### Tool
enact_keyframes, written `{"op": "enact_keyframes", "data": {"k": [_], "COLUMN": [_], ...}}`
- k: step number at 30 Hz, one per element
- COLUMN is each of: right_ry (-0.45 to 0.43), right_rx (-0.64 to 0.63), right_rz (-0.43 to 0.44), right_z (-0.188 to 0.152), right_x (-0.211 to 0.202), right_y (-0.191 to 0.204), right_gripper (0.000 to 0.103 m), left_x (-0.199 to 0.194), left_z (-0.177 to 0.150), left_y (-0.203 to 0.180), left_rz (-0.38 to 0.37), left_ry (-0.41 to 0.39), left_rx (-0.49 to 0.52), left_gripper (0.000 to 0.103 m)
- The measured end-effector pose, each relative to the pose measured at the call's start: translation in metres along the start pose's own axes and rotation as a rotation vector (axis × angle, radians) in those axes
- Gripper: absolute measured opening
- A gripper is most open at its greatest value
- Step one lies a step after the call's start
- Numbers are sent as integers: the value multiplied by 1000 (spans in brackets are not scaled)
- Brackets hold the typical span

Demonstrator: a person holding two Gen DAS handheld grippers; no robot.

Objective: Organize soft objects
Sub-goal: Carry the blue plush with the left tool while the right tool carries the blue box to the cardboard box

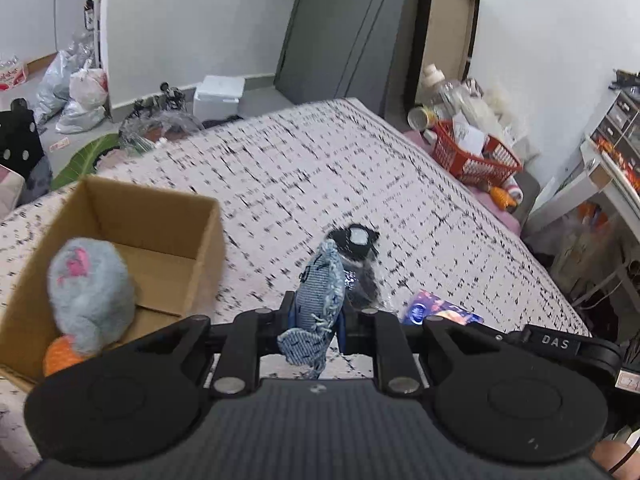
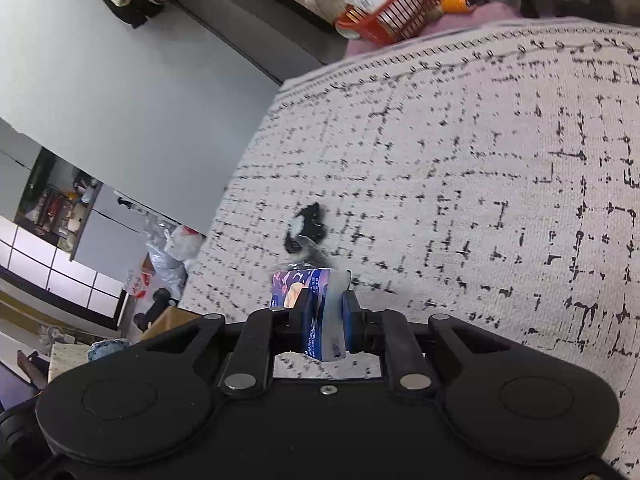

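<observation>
My left gripper (image 1: 316,312) is shut on a blue denim pouch (image 1: 320,292) and holds it above the bed. A cardboard box (image 1: 120,248) stands to its left, with a grey plush toy (image 1: 90,288) and an orange soft thing (image 1: 58,354) in it. A black item in clear wrap (image 1: 358,258) lies on the bed just beyond the pouch; it also shows in the right wrist view (image 2: 306,232). My right gripper (image 2: 326,310) is shut on a blue tissue pack (image 2: 316,308), which also shows in the left wrist view (image 1: 436,312).
The bed (image 1: 320,168) has a white cover with a black grid pattern. A red basket (image 1: 476,154) with bottles and clutter sits past its far right edge. Plastic bags (image 1: 76,92) and a white box (image 1: 218,96) lie on the floor beyond.
</observation>
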State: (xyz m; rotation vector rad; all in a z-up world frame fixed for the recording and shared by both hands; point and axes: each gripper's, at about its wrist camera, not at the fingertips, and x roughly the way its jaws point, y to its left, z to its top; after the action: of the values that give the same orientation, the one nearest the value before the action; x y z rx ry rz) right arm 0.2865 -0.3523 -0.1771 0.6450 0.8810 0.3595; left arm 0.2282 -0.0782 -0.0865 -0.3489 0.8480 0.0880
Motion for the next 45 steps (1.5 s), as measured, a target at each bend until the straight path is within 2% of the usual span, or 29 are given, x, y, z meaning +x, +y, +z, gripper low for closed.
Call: {"op": "enact_keyframes", "data": {"k": [9, 13, 25, 36, 45], "right_ry": [-24, -25, -44, -39, 14], "right_rx": [-64, -104, -211, -218, -265], "right_rz": [69, 98, 194, 230, 199], "right_z": [-11, -16, -35, -55, -76], "right_x": [-16, -19, -30, -21, 7], "right_y": [35, 53, 109, 142, 165], "right_gripper": [15, 15, 15, 15, 15], "left_x": [-40, -50, -78, -66, -44], "left_z": [6, 8, 13, 6, -5], "left_y": [31, 47, 90, 115, 134], "left_rz": [14, 1, 33, 35, 22], "left_ry": [-55, -52, -96, -53, 12], "left_rx": [-32, -79, -125, -150, -180], "left_gripper": [18, 18, 18, 18, 19]}}
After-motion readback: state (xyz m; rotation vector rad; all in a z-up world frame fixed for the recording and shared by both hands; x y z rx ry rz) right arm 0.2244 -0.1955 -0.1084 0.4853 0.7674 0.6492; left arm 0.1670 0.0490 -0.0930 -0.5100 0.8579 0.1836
